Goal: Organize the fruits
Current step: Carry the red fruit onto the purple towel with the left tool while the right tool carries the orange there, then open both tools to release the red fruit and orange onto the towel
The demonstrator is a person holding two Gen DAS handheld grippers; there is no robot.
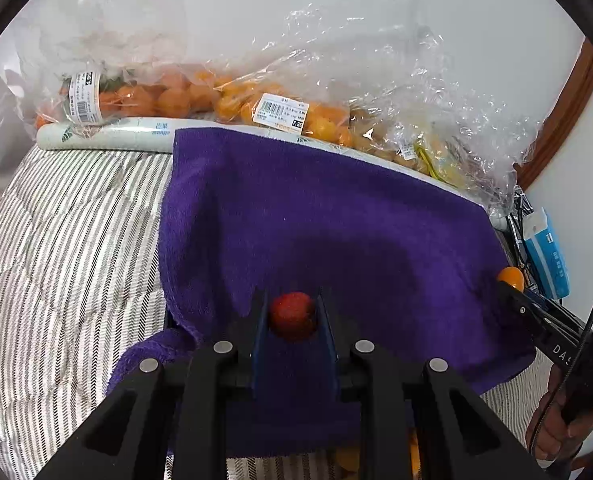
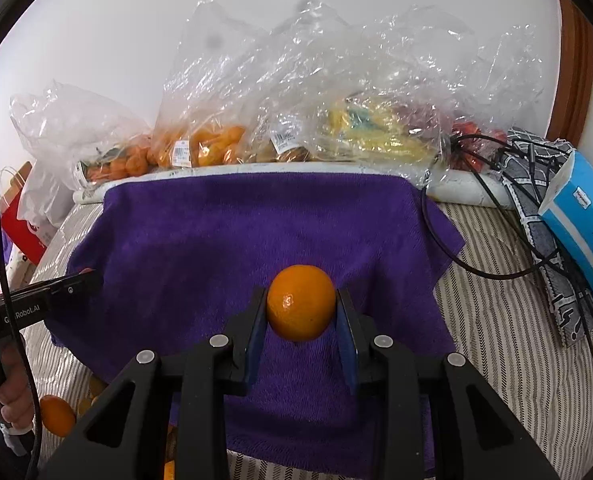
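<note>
My left gripper (image 1: 292, 312) is shut on a small red fruit (image 1: 292, 314) and holds it above the near part of a purple towel (image 1: 336, 216). My right gripper (image 2: 301, 308) is shut on an orange (image 2: 301, 303) above the same towel (image 2: 236, 232). In the left wrist view the right gripper (image 1: 510, 280) shows at the towel's right edge with the orange (image 1: 511, 277). In the right wrist view the left gripper's fingers (image 2: 78, 282) show at the towel's left edge.
Clear plastic bags of oranges (image 1: 168, 96) and other fruit (image 2: 368, 136) line the wall behind the towel. Loose oranges (image 2: 56, 416) lie on the striped bedding (image 1: 68, 240) at the near left. A blue box (image 2: 588, 232) and black cables (image 2: 496, 184) lie at the right.
</note>
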